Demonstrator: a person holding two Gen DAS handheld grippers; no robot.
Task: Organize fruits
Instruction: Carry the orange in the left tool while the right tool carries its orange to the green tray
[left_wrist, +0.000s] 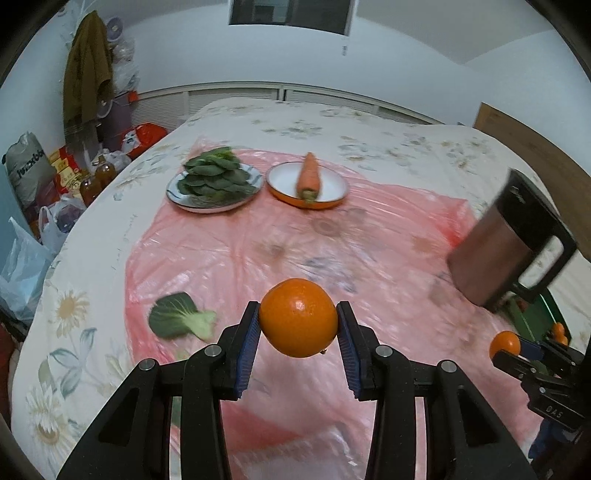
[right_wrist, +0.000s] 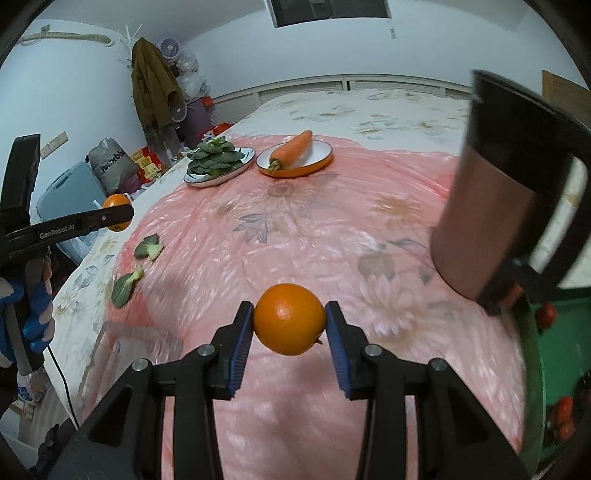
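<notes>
My left gripper (left_wrist: 298, 325) is shut on an orange (left_wrist: 298, 317), held above the pink plastic sheet (left_wrist: 258, 243). My right gripper (right_wrist: 289, 323) is shut on a second orange (right_wrist: 289, 318), also in the air over the sheet. Each view shows the other gripper at its edge: the right gripper (left_wrist: 517, 349) with its orange (left_wrist: 504, 343), and the left gripper (right_wrist: 122, 216) with its orange (right_wrist: 115, 203). A green bin (right_wrist: 532, 354) at the right edge holds small red-orange fruits (right_wrist: 546, 316). At the far side a carrot (left_wrist: 308, 177) lies on an orange-rimmed plate (left_wrist: 332, 192).
A plate (left_wrist: 184, 201) piled with leafy greens (left_wrist: 214, 175) stands left of the carrot plate. Loose bok choy leaves (left_wrist: 181, 320) lie on the sheet at the left. A brown jug with a black handle (right_wrist: 491, 192) stands at the right. Bags and boxes (left_wrist: 33, 166) crowd the floor left of the bed.
</notes>
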